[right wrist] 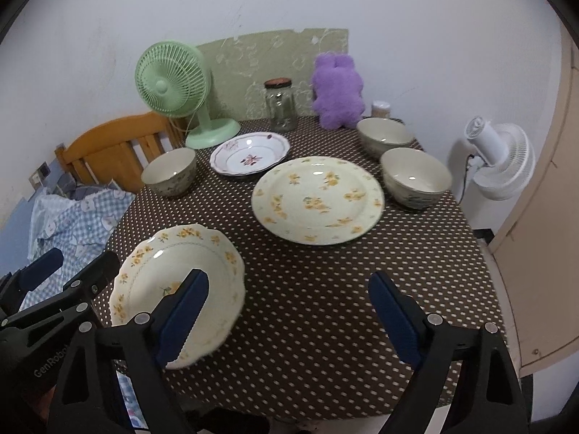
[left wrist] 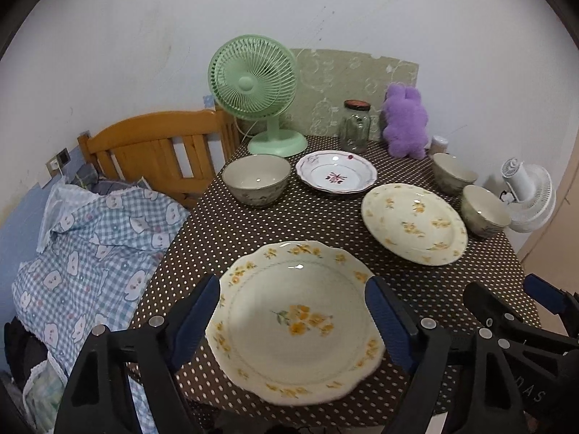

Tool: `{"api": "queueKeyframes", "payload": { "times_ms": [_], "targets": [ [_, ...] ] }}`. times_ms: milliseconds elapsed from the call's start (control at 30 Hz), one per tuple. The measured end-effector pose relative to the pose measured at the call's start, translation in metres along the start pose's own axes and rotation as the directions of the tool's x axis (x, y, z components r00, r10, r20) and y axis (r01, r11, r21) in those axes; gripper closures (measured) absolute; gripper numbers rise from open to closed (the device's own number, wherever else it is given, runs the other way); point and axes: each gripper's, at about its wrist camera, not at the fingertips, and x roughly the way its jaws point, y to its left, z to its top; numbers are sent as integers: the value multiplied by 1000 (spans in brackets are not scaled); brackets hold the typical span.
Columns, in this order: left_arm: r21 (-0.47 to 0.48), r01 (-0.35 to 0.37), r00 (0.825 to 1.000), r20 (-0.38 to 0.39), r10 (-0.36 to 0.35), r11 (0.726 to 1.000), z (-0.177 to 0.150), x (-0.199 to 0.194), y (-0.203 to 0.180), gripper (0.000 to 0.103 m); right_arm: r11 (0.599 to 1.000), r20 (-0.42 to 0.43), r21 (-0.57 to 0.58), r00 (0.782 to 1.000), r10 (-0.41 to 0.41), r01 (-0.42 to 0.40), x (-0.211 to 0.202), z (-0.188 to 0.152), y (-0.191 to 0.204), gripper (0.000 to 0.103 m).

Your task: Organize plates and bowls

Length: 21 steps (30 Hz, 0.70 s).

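My left gripper (left wrist: 292, 320), fingers wide, frames a glossy scalloped plate (left wrist: 295, 322) at the worktop's (left wrist: 224, 231) near edge; right gripper (right wrist: 289, 320) wide over dotted cloth.

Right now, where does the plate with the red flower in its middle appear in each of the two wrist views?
Left wrist view: the red-flower plate sits above centre, behind the yellow-flower plates, right of the lone bowl.
Right wrist view: it sits left of centre, upper half.
Shared landmark: the green fan stands just behind it, to its left.
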Motion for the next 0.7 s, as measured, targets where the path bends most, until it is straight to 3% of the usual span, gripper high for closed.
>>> {"api": "queueKeyframes", "payload": {
  "times_ms": [167,433,700],
  "targets": [
    [26,-14,999,-32,15,1000,6,25,18,23,1000,-42,-1,999,-4,4,26,7,22,12],
    [0,19,993,-116,-18,1000,6,68,41,27,1000,-128,0,992,-10,10,71,8,51,19],
    [-12,48,972,-229,-49,999,-5,113,55,30,999,-229,10,973,-38,41,112,-3,68,26]
  ]
}}
